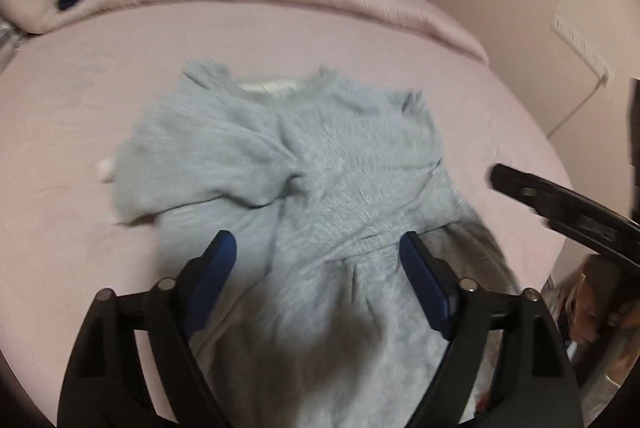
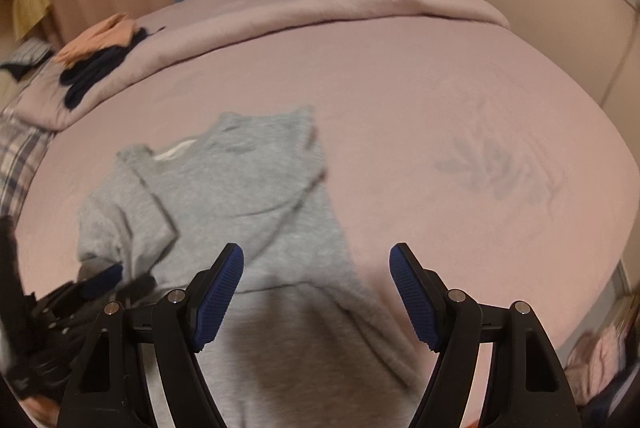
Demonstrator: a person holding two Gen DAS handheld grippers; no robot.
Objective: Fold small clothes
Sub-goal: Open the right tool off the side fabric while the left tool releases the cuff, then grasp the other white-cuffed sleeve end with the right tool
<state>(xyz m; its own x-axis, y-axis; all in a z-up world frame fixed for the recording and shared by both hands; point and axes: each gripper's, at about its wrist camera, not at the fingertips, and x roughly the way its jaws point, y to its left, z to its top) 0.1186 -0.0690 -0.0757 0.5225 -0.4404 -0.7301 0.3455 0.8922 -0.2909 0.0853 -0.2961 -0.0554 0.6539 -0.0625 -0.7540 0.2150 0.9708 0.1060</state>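
Observation:
A small light grey sweatshirt lies spread on the pink bed sheet, neckline away from me, with its left sleeve folded across the chest. My left gripper hangs open just above the garment's lower body, and no cloth is pinched between its blue pads. My right gripper is also open, over the garment's right edge and hem, holding nothing. One of the right gripper's black fingers shows at the right of the left wrist view. The left gripper's fingers appear blurred at the lower left of the right wrist view.
A folded pink duvet runs along the far side of the bed. On its left end sits a pile of dark and peach clothes. A wall with a white power strip borders the right. Plaid fabric lies at the left edge.

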